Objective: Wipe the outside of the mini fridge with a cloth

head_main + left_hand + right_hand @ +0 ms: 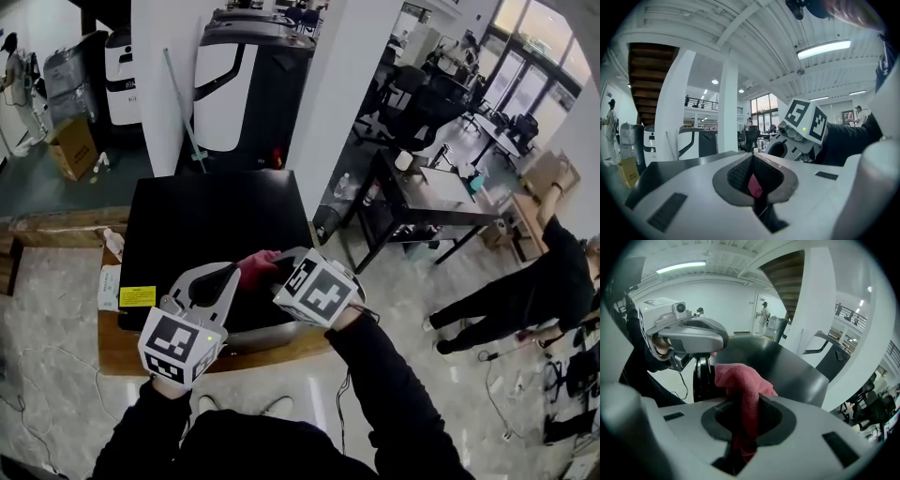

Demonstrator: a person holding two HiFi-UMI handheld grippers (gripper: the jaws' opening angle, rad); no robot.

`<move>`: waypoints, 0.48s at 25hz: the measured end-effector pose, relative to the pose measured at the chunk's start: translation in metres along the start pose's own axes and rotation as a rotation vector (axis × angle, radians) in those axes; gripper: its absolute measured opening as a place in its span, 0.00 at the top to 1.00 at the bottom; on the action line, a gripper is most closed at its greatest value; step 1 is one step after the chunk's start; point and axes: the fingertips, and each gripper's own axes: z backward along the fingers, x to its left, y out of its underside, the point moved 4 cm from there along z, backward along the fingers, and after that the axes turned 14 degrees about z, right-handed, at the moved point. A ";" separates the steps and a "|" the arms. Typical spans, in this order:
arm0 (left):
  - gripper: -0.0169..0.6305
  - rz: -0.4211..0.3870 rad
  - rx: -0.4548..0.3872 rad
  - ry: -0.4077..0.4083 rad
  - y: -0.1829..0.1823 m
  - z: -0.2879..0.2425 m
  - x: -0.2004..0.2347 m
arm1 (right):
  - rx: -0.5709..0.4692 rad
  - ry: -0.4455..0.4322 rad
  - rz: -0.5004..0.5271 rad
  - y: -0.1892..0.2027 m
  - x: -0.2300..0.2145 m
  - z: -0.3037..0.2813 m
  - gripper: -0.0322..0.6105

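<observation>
1. Mini fridge [216, 225]: a black box standing on a low wooden table [117, 349], glossy top face up. A yellow label [137, 296] sits at its near left edge. The top looks bare from the head view.
2. Cloth [255, 263]: red and bunched into a small wad. It is over the near front edge of the fridge top, between the two tools. I cannot tell whether it touches the surface or hangs just above it.
3. Right tongs [277, 270]: clamped on the cloth. In the right gripper view a thick fold of it [740, 380] runs down between the jaws and bulges out past their tips.
4. Left tongs [231, 275]: jaws drawn nearly together, with a sliver of red cloth [754, 186] pinched in the gap. So both tools have hold of the same wad, tips close to each other.
5. Step in hand, as I judge it: getting the cloth gathered and settled in the grip at the fridge's front edge. The wiping stroke itself does not look begun.
6. Next move likely calls for:
   - one pair of tongs letting go, so the cloth is not stretched between the two;
   - the wad pressed flat on the top, then swept across it;
   - enough cloth left past the tips that plastic does not scrape the gloss.
7. Further out: a dark desk [422, 202] to the right, and a person in black [525, 291] bending well apart from the work.
</observation>
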 end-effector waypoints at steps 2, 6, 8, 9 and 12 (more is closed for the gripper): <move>0.96 0.003 -0.007 0.004 -0.002 -0.021 -0.019 | -0.004 0.011 -0.022 0.030 -0.012 0.018 0.84; 0.96 -0.004 -0.001 0.006 -0.001 -0.057 -0.057 | 0.002 0.038 -0.045 0.085 -0.029 0.051 0.84; 0.96 -0.013 -0.015 0.005 -0.005 -0.066 -0.073 | 0.024 0.063 -0.015 0.101 -0.033 0.067 0.84; 0.96 -0.019 -0.035 0.003 -0.009 -0.068 -0.079 | 0.023 0.078 0.001 0.105 -0.036 0.075 0.84; 0.96 -0.026 -0.126 0.000 -0.028 -0.067 -0.094 | -0.080 0.159 0.005 0.104 -0.048 0.111 0.84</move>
